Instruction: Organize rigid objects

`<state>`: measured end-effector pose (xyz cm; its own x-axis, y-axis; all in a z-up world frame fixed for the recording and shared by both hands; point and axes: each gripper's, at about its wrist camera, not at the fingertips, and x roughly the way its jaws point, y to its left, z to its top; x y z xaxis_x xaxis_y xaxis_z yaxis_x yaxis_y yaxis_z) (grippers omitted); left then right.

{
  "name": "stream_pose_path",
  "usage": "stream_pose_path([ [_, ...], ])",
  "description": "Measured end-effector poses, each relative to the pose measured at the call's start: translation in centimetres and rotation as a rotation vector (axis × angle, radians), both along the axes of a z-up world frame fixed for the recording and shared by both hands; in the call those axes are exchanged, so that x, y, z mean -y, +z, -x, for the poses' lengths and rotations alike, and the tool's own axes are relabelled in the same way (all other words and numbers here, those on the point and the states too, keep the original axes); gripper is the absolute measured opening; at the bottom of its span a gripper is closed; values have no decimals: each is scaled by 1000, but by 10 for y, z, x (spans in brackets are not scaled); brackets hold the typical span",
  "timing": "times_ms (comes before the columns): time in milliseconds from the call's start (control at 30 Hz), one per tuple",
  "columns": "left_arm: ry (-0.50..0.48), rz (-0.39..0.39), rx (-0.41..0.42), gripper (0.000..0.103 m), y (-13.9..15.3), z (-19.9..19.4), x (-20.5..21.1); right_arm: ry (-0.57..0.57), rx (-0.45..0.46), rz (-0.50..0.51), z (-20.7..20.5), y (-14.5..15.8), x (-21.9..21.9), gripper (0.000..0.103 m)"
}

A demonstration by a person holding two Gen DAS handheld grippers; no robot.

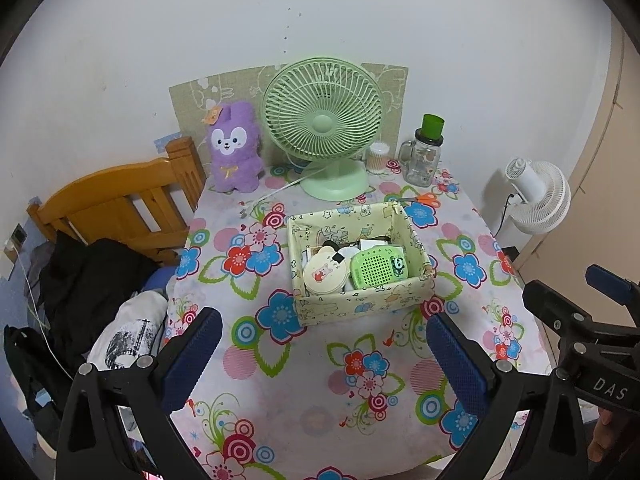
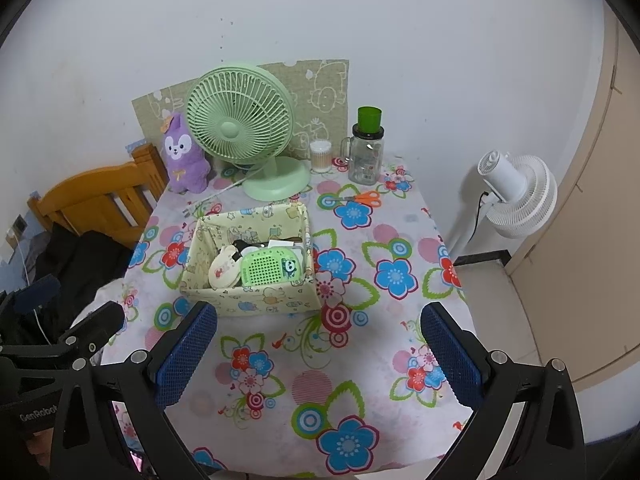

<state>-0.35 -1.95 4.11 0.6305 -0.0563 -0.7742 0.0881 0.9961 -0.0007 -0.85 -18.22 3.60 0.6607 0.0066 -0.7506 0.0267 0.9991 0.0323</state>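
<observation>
left gripper point(image 1: 324, 354): hanging over the near edge of the table, jaws spread wide, nothing between the blue pads point(image 1: 194, 354). It also pokes into the right wrist view at the far left.

right gripper point(image 2: 318, 354): same deal, jaws wide apart, holding nothing, hovering above the front of the table just beside the left one.

table point(image 1: 304, 412): covered in a loud flower-print cloth.

box point(image 1: 362, 304): pale yellow cartoon-print box sitting mid-table, open top, upright.

in the box: a green radio point(image 1: 380, 266) with a panda on it lies at the right, a round cream case point(image 1: 325, 273) touches it on the left. There's more stuff underneath (black and white bits, can't really tell what they are).

scissors point(image 2: 362, 198): orange handles, flat on the cloth behind the box, not in it.

fan point(image 1: 322, 120): green desk fan at the back, cord trailing toward the plush.

plush point(image 1: 234, 148): purple, upright, back left by the wooden bed frame point(image 1: 120, 200).

jar point(image 1: 424, 156): glass mug jar with a green cup on top, back right, with a swab tub point(image 1: 378, 157) just beside it.

white fan point(image 2: 516, 196): off the table, at the wall on the right.
</observation>
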Motion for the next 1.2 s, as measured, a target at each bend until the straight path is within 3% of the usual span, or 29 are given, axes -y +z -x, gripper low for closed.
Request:
stream_pose_path([
  [433, 5, -11, 11, 103, 0, 1, 1, -2, -2, -34, -3, -3, 2, 103],
  [1200, -8, -11, 9, 103, 0, -1, 4, -2, 7, -10, -4, -2, 3, 103],
])
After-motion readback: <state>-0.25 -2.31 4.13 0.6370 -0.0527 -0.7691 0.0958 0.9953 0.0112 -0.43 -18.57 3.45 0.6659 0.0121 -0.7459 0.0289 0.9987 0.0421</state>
